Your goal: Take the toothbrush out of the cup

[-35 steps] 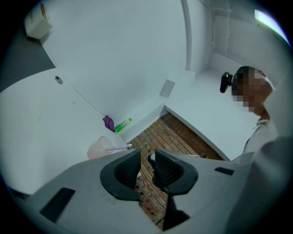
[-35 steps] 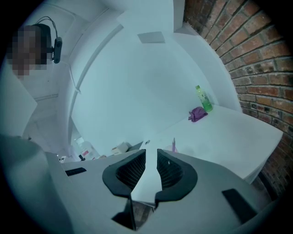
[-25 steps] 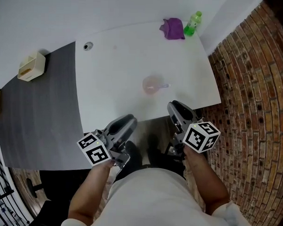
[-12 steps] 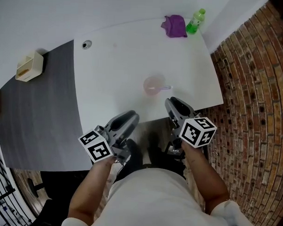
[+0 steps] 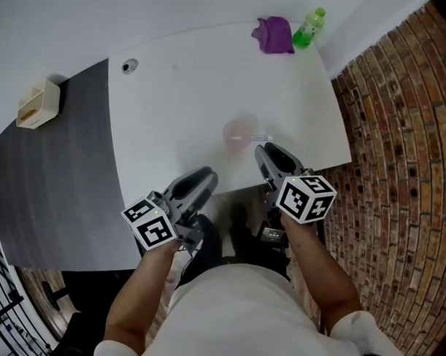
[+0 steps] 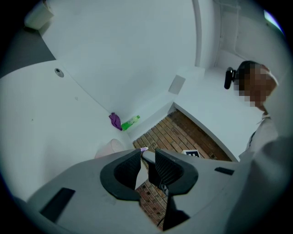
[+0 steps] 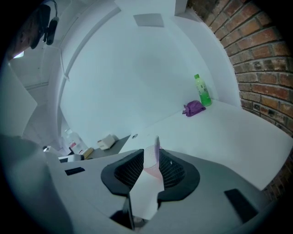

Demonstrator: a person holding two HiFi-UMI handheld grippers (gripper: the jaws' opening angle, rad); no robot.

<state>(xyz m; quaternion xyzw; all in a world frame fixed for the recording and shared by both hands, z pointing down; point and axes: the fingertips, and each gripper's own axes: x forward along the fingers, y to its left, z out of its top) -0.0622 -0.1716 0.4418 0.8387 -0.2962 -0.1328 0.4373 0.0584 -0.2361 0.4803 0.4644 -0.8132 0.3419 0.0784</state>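
A translucent pink cup [image 5: 239, 131] stands near the middle of the white table [image 5: 182, 99]. A toothbrush [image 5: 259, 137] leans out of it toward the right. My right gripper [image 5: 268, 152] is open just short of the cup, on its near right side. In the right gripper view the cup [image 7: 150, 165] and the toothbrush [image 7: 156, 145] show through the gap of the right gripper [image 7: 151, 157], beyond the jaws. My left gripper [image 5: 205, 179] is open and empty at the table's near edge, left of the cup. In the left gripper view the cup [image 6: 110, 148] lies past the left gripper [image 6: 147, 155].
A purple cloth [image 5: 272, 34] and a green bottle [image 5: 308, 27] sit at the table's far right corner. A cable hole [image 5: 129, 64] is at the far left. A beige box [image 5: 37, 105] rests on the dark desk [image 5: 55, 175]. Brick floor [image 5: 399, 143] lies to the right.
Both grippers have moved forward toward the table. The right one has closed in on the cup and toothbrush. The cup has not moved.
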